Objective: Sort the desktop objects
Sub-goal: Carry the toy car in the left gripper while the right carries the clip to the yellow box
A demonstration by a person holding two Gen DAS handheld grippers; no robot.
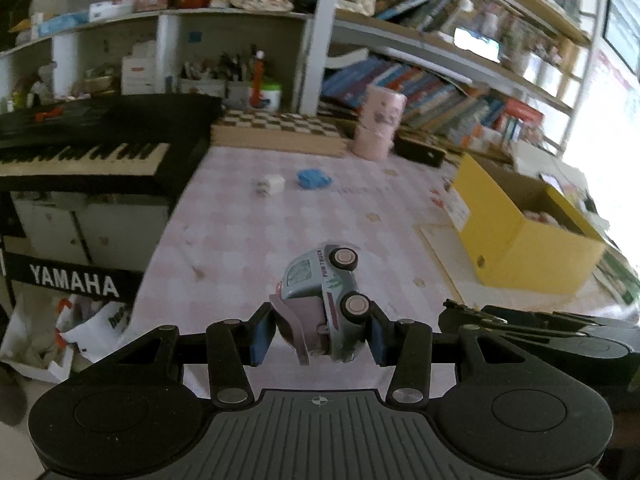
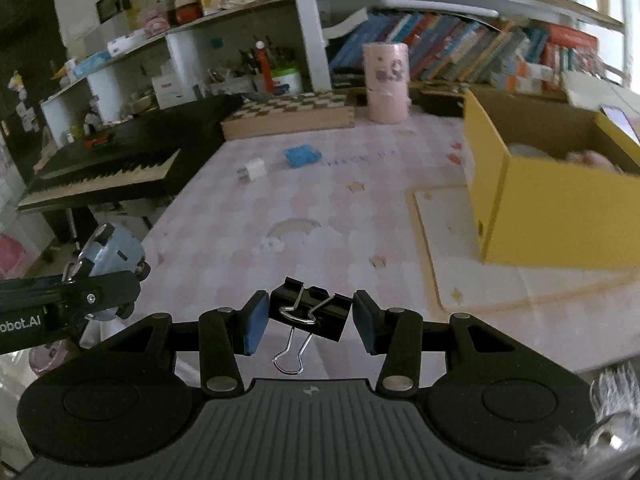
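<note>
Table w/ pink checked cloth (image 2: 248, 216), star and rainbow prints. Landmark: open yellow cardboard box (image 2: 552, 216). It stands on a cream mat (image 2: 472, 276). Well left of box: blue block (image 2: 303, 156), small white plug adapter (image 2: 253, 169) just beyond. Behind-left of box: pink cylinder tin (image 2: 386, 82), wooden chequered board case (image 2: 288, 118).

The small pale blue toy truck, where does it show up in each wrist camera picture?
Left wrist view: the small pale blue toy truck sits lower centre, tipped on its side between the left gripper fingers.
Right wrist view: it is at the left edge, held above the table edge.
Shared landmark: the open yellow cardboard box on the right.
</note>
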